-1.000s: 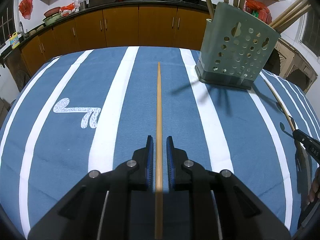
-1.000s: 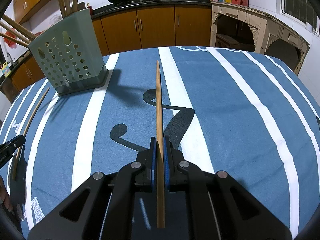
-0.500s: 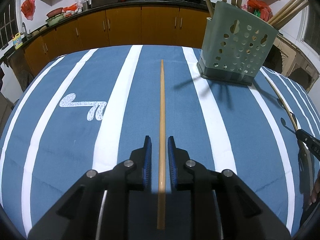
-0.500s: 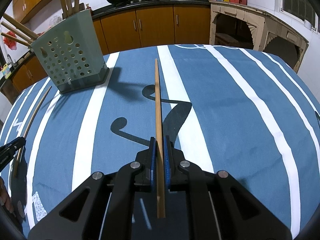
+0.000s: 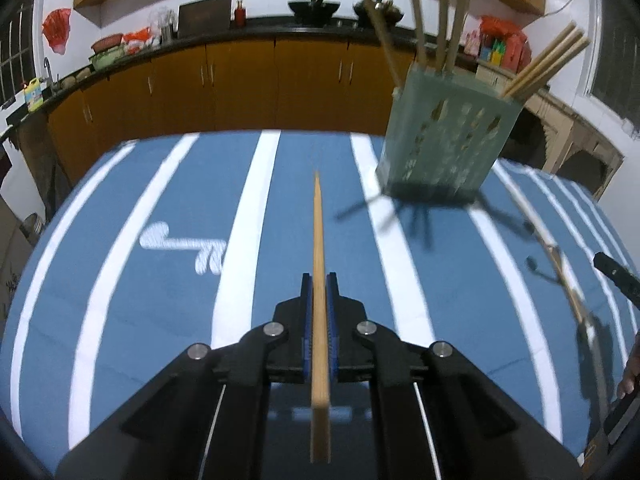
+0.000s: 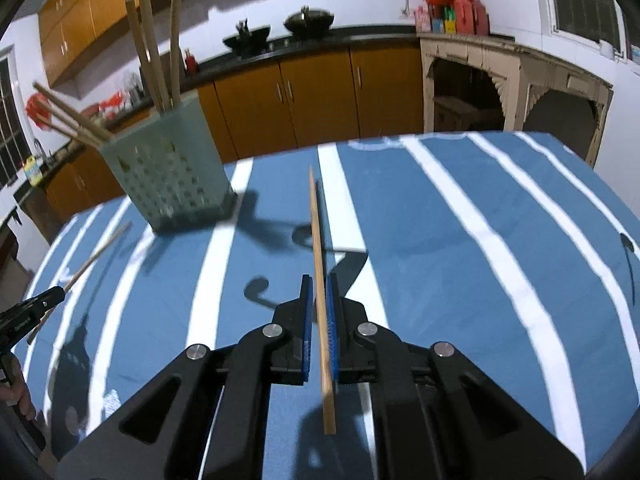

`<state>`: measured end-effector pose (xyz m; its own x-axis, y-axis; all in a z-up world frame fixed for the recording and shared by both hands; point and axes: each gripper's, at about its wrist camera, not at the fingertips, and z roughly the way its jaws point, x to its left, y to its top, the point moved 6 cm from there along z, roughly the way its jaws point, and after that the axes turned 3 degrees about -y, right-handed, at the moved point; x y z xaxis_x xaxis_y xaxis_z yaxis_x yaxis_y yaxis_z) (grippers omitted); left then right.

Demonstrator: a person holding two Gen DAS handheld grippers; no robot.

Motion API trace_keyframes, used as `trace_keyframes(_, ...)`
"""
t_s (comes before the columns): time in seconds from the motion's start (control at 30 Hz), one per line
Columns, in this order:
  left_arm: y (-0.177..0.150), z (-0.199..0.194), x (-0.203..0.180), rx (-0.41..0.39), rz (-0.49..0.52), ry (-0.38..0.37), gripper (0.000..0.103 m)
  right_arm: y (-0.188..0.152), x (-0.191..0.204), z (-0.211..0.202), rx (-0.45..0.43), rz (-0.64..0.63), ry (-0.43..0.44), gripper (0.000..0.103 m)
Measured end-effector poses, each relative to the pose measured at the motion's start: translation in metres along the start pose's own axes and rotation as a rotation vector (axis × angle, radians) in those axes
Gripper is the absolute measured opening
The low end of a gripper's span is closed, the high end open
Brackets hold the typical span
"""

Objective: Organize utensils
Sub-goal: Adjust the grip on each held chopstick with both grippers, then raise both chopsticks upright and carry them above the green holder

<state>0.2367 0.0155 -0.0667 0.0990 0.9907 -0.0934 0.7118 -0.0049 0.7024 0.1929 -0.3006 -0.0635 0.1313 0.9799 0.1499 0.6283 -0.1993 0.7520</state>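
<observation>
Blue striped cloth (image 5: pixel 120 320) carries a green perforated holder (image 5: pixel 444 140) of chopsticks. Left gripper (image 5: pixel 319 284) clamps one chopstick (image 5: pixel 318 240), pointing left of the holder. Right gripper (image 6: pixel 318 286) grips another chopstick (image 6: pixel 318 240), right of the holder (image 6: pixel 168 176), seemingly loosely.

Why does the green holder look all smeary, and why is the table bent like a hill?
Left wrist view: the green holder is smeared by motion blur, while the chopstick in the left gripper stays sharp. Right wrist view: same blur on the holder; the fisheye lens curves the striped tablecloth, and dark shadows fall on it.
</observation>
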Motion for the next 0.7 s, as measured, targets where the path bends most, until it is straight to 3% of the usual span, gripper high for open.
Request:
trace_keyframes(0.1,0.005,-0.006,-0.002,-0.019,0.010,0.000,0.008,0.001,0.000,0.003,0.012,-0.012,-0.005,0.008)
trace_keyframes(0.23,-0.007,0.007,0.000,0.029,-0.004,-0.004,0.008,-0.021,0.004,0.026,0.124,-0.007,0.022,0.010)
trace_keyframes(0.4,-0.020,0.018,0.003,0.066,-0.023,-0.007,0.008,-0.036,0.010,0.036,0.174,-0.042,0.008,0.027)
trace_keyframes(0.5,-0.019,0.017,0.004,0.062,-0.029,-0.006,0.008,-0.043,0.013,0.040,0.186,-0.089,-0.027,0.026)
trace_keyframes(0.57,-0.017,0.016,0.005,0.056,-0.031,-0.006,0.008,-0.045,0.015,0.039,0.178,-0.132,-0.068,0.017)
trace_keyframes(0.6,-0.017,0.015,0.005,0.052,-0.031,-0.005,0.008,-0.045,0.015,0.039,0.185,-0.126,-0.049,0.008)
trace_keyframes(0.7,-0.014,0.011,0.004,0.040,-0.030,-0.006,0.008,-0.043,0.010,0.037,0.192,-0.092,-0.034,0.007)
